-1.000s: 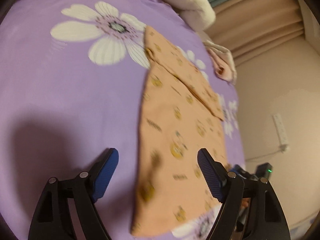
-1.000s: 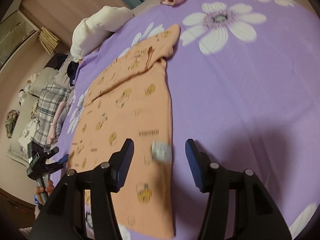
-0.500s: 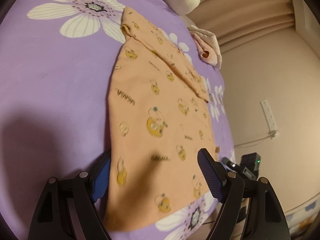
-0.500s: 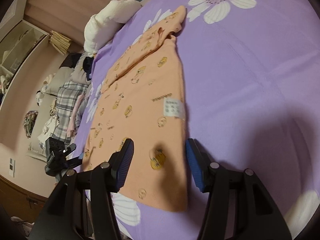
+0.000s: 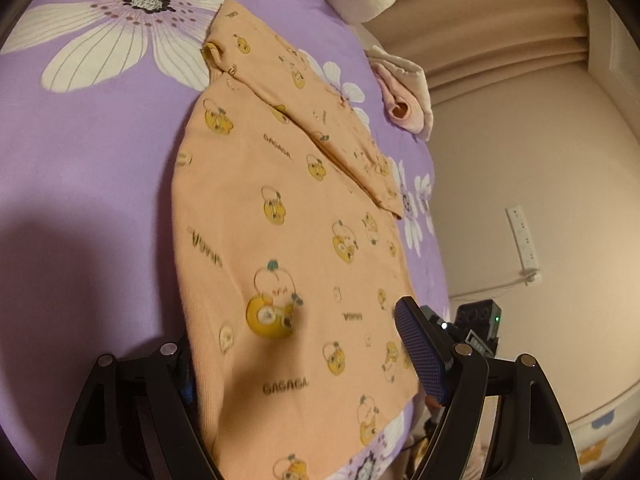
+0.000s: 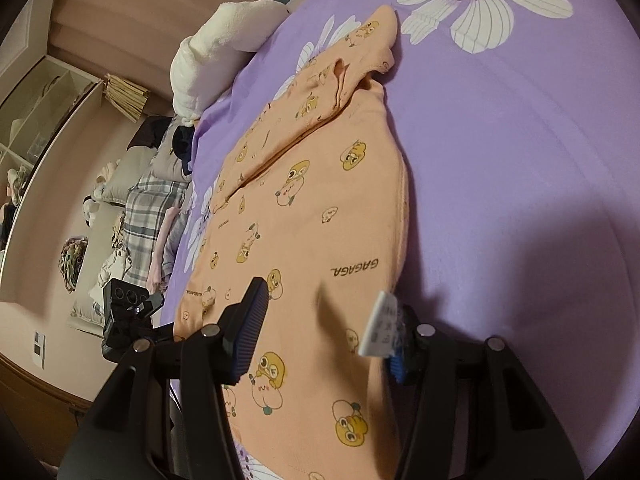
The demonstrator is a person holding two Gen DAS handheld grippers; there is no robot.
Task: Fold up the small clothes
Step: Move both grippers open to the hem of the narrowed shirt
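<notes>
A small orange top with yellow cartoon prints (image 5: pixel 288 220) lies flat on the purple flowered bedsheet (image 5: pixel 92 160), sleeves folded across its far end. My left gripper (image 5: pixel 304 356) is open, its jaws straddling the near hem; the cloth covers most of its left finger. In the right wrist view the same top (image 6: pixel 312 216) lies between the open jaws of my right gripper (image 6: pixel 324 340). A white care label (image 6: pixel 380 328) stands up beside the right finger. The other gripper shows at the bed edge (image 6: pixel 128 316).
A white fluffy blanket (image 6: pixel 224 36) and a rolled pink cloth (image 5: pixel 404 100) lie at the far end of the bed. A sofa with plaid clothes (image 6: pixel 148 216) stands past the bed edge. A wall with a power strip (image 5: pixel 524 240) is to the right.
Both grippers moved in low over the top's near hem. The cloth now lies between the jaws of each, and the care label has come up against the right gripper's finger.
</notes>
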